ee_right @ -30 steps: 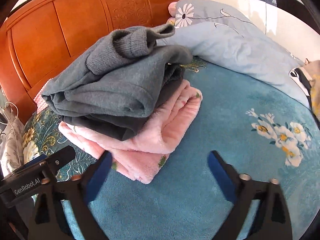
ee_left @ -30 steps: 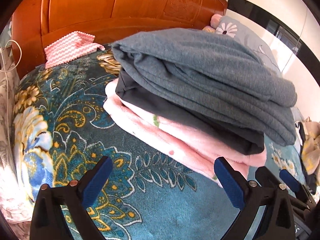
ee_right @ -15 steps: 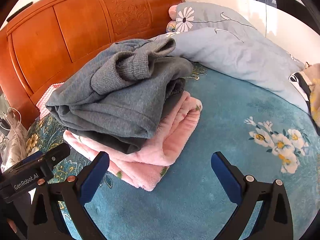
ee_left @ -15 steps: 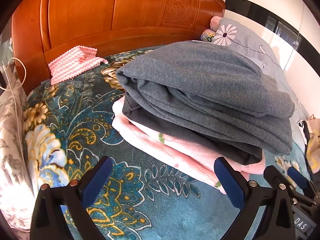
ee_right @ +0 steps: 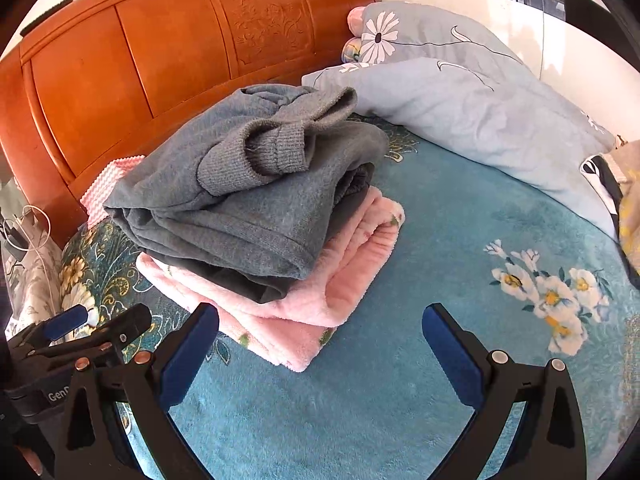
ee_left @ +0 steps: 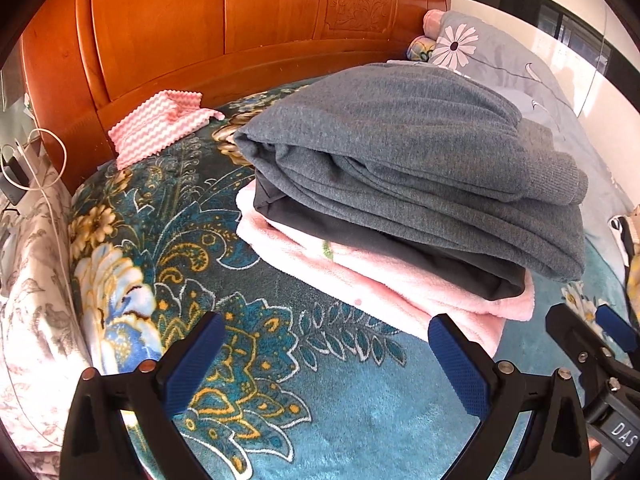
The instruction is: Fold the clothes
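Observation:
A folded grey sweater (ee_left: 400,148) (ee_right: 248,200) tops a stack on the bed, over a dark garment (ee_left: 360,236) and a folded pink fleece (ee_left: 384,288) (ee_right: 340,276). My left gripper (ee_left: 324,344) hovers open in front of the stack, nothing between its blue pads. My right gripper (ee_right: 320,336) is open too, near the pink fleece's corner, holding nothing. Each gripper shows at the edge of the other's view: the right one (ee_left: 600,344) and the left one (ee_right: 92,328).
A teal floral blanket (ee_left: 200,240) covers the bed below an orange wooden headboard (ee_left: 240,28). A pink zigzag cloth (ee_left: 156,124) lies by the headboard. A grey-blue quilt (ee_right: 480,120) and more clothes (ee_right: 616,184) lie to the right. White cables (ee_left: 36,168) hang at left.
Both grippers have drawn back from the stack, which now appears smaller and further off. The clothes themselves have not moved. Both grippers stay open.

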The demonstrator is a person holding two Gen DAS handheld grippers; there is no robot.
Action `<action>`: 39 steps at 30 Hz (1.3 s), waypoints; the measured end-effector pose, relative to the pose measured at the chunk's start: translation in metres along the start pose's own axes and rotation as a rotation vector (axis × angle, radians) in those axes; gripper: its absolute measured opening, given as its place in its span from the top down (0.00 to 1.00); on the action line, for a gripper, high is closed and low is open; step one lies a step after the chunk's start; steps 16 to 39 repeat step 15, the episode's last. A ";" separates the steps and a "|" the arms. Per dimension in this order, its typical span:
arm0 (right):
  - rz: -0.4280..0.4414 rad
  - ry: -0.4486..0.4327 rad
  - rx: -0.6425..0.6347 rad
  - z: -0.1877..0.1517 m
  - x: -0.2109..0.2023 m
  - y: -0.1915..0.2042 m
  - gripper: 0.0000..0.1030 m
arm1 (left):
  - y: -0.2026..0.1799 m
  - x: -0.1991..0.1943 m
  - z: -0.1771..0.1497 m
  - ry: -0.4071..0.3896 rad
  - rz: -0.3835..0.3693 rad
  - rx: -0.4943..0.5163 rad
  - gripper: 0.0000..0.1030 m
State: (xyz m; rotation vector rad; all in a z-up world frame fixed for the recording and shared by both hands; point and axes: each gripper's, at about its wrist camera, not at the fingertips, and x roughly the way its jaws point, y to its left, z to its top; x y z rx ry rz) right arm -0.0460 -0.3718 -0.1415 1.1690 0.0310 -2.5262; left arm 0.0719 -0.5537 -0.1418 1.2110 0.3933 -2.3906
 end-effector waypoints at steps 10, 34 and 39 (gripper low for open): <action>0.019 0.011 -0.027 0.007 -0.008 0.001 0.01 | -0.012 -0.004 0.005 0.033 0.020 -0.002 0.00; 0.025 0.020 -0.030 0.010 -0.012 0.000 0.01 | -0.016 -0.009 0.007 0.034 0.033 0.004 0.00; 0.025 0.020 -0.030 0.010 -0.012 0.000 0.01 | -0.016 -0.009 0.007 0.034 0.033 0.004 0.00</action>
